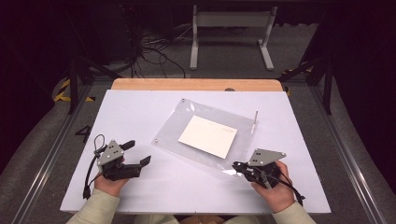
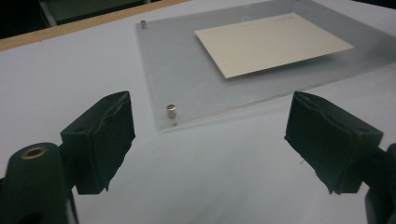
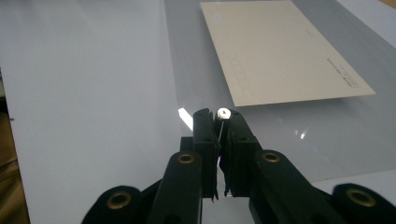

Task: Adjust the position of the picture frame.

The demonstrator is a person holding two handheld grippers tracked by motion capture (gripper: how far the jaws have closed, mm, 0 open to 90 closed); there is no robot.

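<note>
On the left of the white desk (image 1: 140, 186), the left hand-held gripper (image 1: 138, 153) rests with its jaws wide apart, holding nothing. In the middle lies a clear plastic sheet (image 1: 173, 128) with a cream paper card (image 1: 208, 136) under it and small metal pegs (image 2: 171, 110) at its corners. At the sheet's near right corner, the right hand-held gripper (image 3: 222, 122) is squeezed together on a small silver peg (image 3: 224, 113).

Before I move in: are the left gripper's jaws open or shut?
Open. The left gripper shows its black jaws standing wide apart, bare table between them.
</note>
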